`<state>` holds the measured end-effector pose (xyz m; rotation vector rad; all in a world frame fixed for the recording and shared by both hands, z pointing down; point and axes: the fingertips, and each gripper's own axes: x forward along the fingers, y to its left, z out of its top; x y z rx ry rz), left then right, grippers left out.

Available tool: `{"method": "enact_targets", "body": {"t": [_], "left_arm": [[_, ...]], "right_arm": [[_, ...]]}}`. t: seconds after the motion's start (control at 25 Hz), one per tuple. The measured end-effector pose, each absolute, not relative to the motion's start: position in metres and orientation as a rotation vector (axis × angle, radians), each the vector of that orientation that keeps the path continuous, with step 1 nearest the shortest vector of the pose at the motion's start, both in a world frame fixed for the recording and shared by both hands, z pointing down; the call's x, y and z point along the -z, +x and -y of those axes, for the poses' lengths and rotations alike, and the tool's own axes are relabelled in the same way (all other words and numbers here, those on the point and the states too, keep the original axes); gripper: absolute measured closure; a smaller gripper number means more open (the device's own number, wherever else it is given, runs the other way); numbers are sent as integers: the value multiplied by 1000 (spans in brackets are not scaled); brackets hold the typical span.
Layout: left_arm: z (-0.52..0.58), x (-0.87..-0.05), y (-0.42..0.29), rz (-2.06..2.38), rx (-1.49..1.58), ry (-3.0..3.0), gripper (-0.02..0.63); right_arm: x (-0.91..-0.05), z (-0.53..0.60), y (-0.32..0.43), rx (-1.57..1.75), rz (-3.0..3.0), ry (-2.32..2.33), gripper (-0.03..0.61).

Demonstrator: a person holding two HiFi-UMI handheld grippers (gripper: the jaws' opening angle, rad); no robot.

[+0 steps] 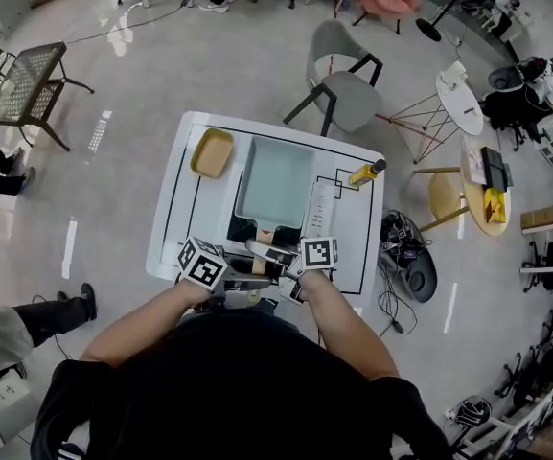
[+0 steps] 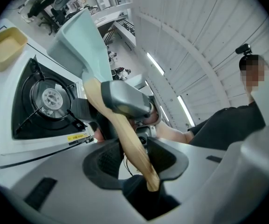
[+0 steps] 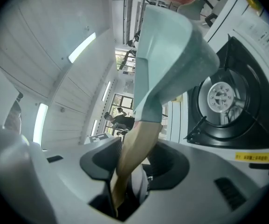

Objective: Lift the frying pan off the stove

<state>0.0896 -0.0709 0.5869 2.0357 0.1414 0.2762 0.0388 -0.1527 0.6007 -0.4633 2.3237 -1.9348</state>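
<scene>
Both claws are clamped on one thing, the frying pan's (image 1: pixel 274 180) wooden handle (image 2: pixel 125 129): my left gripper (image 2: pixel 134 160) and right gripper (image 3: pixel 134 164) each have jaws pressed against it, from opposite sides. The pale green pan hangs clear above the stove (image 3: pixel 246 139), with the burner (image 2: pixel 48 97) bare beneath it. A yellow dish (image 1: pixel 212 151) sits just left of the pan on the white table (image 1: pixel 172 195).

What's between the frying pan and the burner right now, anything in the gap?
Only the black grate. In both gripper views the frying pan hangs clear of the exposed burner, open air between.
</scene>
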Motion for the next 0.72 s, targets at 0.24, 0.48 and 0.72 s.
{"method": "enact_targets", "body": {"t": [0.24,0.48,0.72], "left_arm": [[67,-577,87,-152,-269,2055,450],[63,-572,88,-163,-262,2065,451],[61,-568,88,-172,-263,2076,451]], "right_arm": [[-581,149,31,1902,-2318,-417,399],[-577,146,33,1889,-2342,-433,399],[-572,145,33,1870,-2355,-442,399]]}}
